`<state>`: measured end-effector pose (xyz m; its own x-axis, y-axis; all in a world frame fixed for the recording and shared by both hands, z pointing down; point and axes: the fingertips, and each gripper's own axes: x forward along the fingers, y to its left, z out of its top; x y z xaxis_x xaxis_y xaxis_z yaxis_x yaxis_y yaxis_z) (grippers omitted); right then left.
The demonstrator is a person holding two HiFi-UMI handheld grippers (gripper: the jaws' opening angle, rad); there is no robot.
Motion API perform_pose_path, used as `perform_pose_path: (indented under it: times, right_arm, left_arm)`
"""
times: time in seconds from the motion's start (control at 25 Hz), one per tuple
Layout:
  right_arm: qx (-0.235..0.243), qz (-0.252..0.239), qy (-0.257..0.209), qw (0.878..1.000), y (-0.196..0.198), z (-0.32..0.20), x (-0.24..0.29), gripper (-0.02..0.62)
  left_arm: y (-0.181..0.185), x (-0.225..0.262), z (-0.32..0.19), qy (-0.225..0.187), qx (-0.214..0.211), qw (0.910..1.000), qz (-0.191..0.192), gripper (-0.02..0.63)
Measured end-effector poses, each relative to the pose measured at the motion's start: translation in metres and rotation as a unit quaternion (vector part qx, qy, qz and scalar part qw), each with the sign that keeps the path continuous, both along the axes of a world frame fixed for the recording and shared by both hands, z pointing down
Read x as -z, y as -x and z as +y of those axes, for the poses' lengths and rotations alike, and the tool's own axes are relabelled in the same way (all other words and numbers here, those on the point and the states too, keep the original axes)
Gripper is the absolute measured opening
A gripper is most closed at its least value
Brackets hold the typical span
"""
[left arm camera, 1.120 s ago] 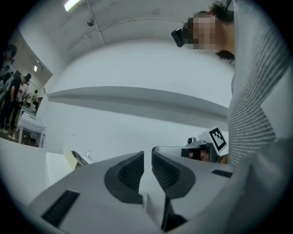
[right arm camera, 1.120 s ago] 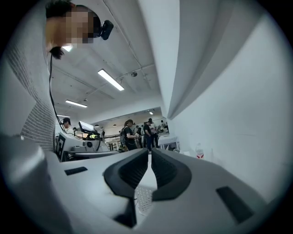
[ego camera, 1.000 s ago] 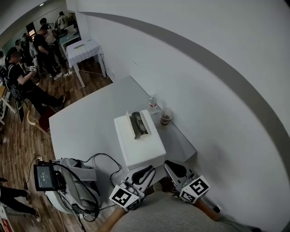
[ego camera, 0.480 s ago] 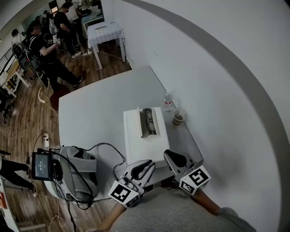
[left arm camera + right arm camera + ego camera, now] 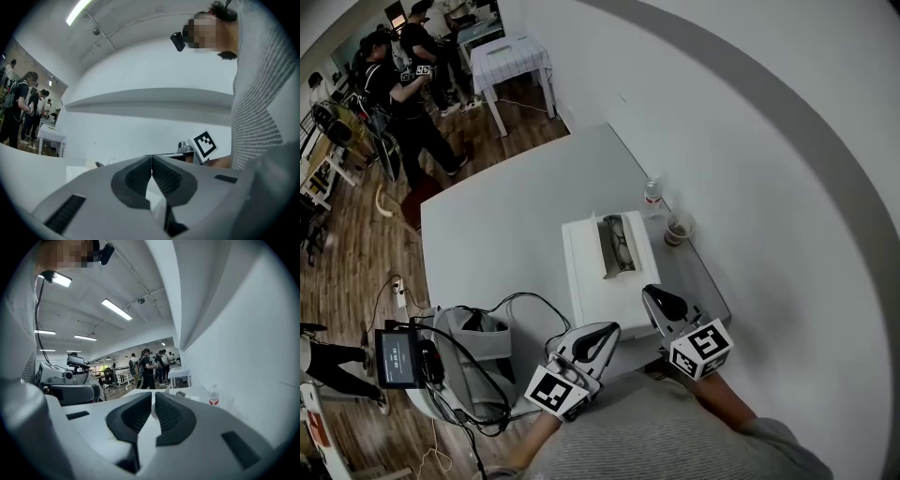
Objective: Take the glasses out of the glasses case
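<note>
An open glasses case (image 5: 617, 247) lies on the far half of a white box (image 5: 602, 286) on the grey table (image 5: 506, 244). Dark-framed glasses (image 5: 621, 240) rest inside the case. Both grippers hover close to my body at the table's near edge, well short of the case. My left gripper (image 5: 607, 330) (image 5: 151, 159) has its jaws closed together with nothing between them. To its right, my right gripper (image 5: 652, 292) (image 5: 153, 397) is also shut and empty, its tip just over the box's near right corner.
A small water bottle (image 5: 652, 195) (image 5: 213, 394) and a paper cup (image 5: 679, 228) stand beside the box, against the white wall. A grey pack with cables (image 5: 469, 361) and a screen device (image 5: 394, 356) sit at the table's near left. Several people (image 5: 403, 75) stand far off.
The head view has swung, so the table and box sit slightly higher and further right in frame. Both grippers stay shut near the table's near edge.
</note>
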<state>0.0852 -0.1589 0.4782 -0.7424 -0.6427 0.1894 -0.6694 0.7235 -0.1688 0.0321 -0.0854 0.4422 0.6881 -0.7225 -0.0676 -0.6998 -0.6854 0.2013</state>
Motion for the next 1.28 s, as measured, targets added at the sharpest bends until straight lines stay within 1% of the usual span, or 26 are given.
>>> perform_pose_path:
  times: [0.28, 0.52, 0.84, 0.88, 0.96, 1.04, 1.16, 1.28]
  right_arm:
    - [-0.022, 0.027, 0.004, 0.999, 0.006, -0.014, -0.005, 0.015]
    - [-0.039, 0.069, 0.025, 0.997, 0.018, -0.025, -0.013, 0.017]
    - [-0.059, 0.123, 0.044, 0.990, 0.041, -0.038, -0.013, 0.021]
    - [-0.059, 0.134, 0.045, 0.988, 0.044, -0.040, -0.015, 0.033]
    - [-0.061, 0.159, 0.054, 0.984, 0.049, -0.046, -0.021, 0.087]
    - [-0.064, 0.188, 0.067, 0.978, 0.051, -0.052, -0.030, 0.098]
    - [-0.075, 0.237, 0.080, 0.965, 0.052, -0.064, -0.043, 0.098]
    - [-0.096, 0.269, 0.091, 0.954, 0.052, -0.075, -0.053, 0.098]
  left_arm:
    - [0.005, -0.002, 0.001, 0.000, -0.019, 0.9998, 0.006, 0.011]
    - [0.012, -0.004, 0.000, 0.000, -0.020, 0.9997, 0.010, 0.012]
    - [0.024, -0.010, 0.002, 0.007, -0.020, 0.9995, 0.021, 0.012]
    - [0.025, -0.011, 0.002, 0.007, -0.021, 0.9995, 0.022, 0.012]
    - [0.027, -0.014, 0.003, 0.010, -0.023, 0.9994, 0.023, 0.012]
    - [0.029, -0.016, 0.004, 0.013, -0.025, 0.9993, 0.024, 0.012]
    - [0.031, -0.017, 0.003, 0.012, -0.028, 0.9991, 0.028, 0.012]
    - [0.033, -0.019, 0.003, 0.011, -0.033, 0.9989, 0.030, 0.012]
